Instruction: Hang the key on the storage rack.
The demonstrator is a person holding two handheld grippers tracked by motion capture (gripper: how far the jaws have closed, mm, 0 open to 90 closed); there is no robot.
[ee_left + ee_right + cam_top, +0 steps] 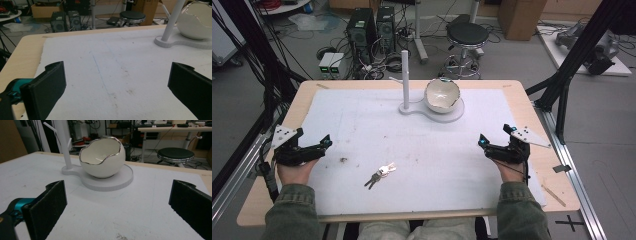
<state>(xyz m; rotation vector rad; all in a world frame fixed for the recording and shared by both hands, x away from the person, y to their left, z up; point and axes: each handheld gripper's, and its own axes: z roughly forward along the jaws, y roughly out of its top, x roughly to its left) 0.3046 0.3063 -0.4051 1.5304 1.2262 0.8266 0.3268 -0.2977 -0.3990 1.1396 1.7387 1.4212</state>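
Nothing looks begun: both tongs, left (326, 142) and right (482, 142), rest wide apart and empty at the worktop's (532, 107) sides. The keys (379, 174) lie untouched between them, the egg-shaped bowl (442, 94) and peg stand (405, 80) well beyond.

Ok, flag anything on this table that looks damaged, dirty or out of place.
The white mat carries brown specks and smudges, the darkest a small clump near the left gripper. The egg-shaped bowl has a jagged rim, but its silver edging suggests design, not breakage. The keys lie loose mid-mat.
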